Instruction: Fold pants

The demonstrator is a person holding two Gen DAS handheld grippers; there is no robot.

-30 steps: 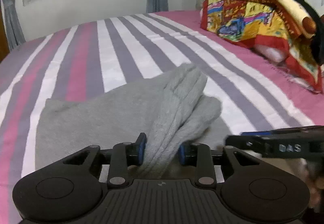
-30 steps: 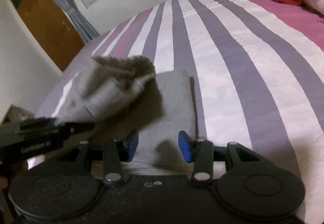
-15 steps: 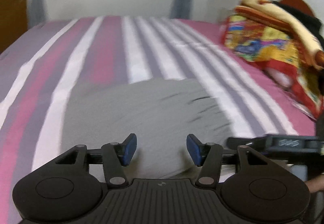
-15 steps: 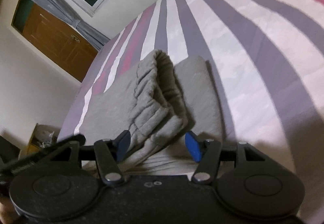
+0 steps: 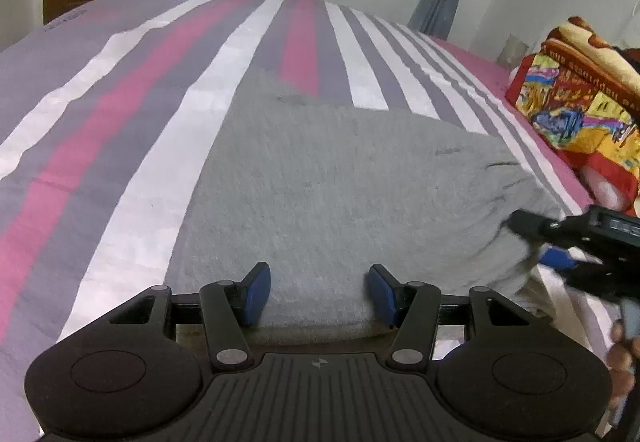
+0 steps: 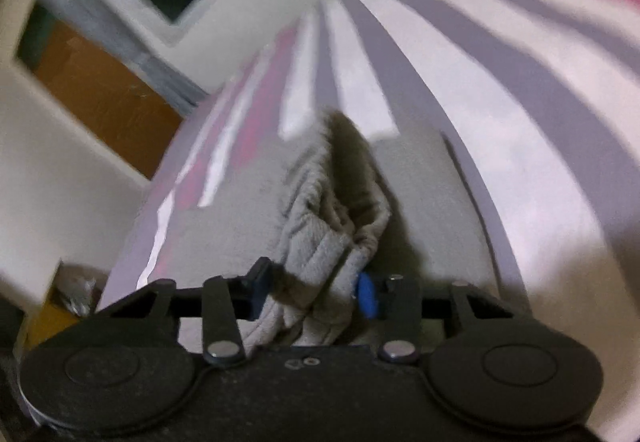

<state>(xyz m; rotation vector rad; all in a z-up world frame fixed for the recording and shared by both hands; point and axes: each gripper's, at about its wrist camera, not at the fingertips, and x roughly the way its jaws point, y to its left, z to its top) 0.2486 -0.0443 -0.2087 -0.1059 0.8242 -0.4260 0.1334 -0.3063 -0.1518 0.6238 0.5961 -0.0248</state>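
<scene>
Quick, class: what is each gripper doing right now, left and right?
Left gripper: open, holding nothing, over the flat grey pants.
Right gripper: jaws closing on a bunched fold of the pants.

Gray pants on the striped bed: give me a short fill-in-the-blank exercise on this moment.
1. The pants are ____ in colour.
2. The right gripper is closing on a bunched fold of the ____.
3. Between the left gripper pads, standing apart, nothing is ____.

Missing: gray; pants; gripped
</scene>
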